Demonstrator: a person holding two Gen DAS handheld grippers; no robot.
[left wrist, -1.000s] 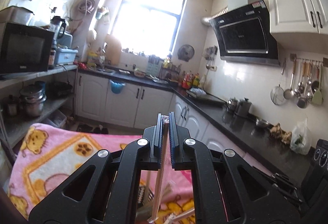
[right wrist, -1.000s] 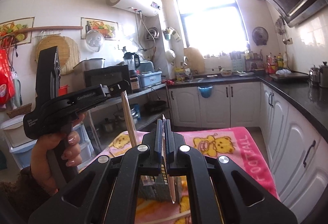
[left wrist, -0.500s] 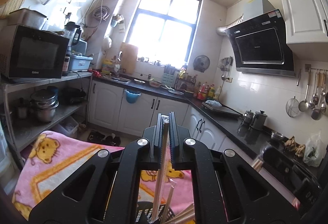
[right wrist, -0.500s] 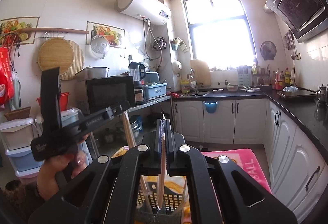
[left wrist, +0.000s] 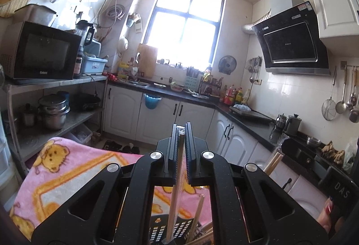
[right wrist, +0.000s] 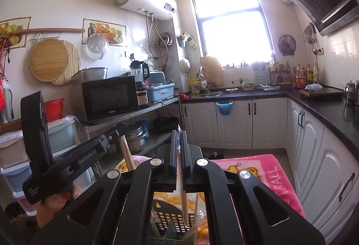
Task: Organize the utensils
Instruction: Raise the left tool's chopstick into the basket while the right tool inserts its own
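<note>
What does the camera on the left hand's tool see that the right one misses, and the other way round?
Only the left wrist view shows the metal ladles and strainer hanging on the tiled wall. Only the right wrist view shows the round woven bamboo trays and the red plastic bucket. Both show the black microwave, the pink bear-print blanket, the black perforated utensil basket, and their own tongs, left tongs and right tongs, each clamped on wooden chopsticks.

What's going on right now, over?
Left gripper shut on chopsticks. Right gripper shut on another pair. Both point down into black utensil basket. Nothing blocking.
</note>
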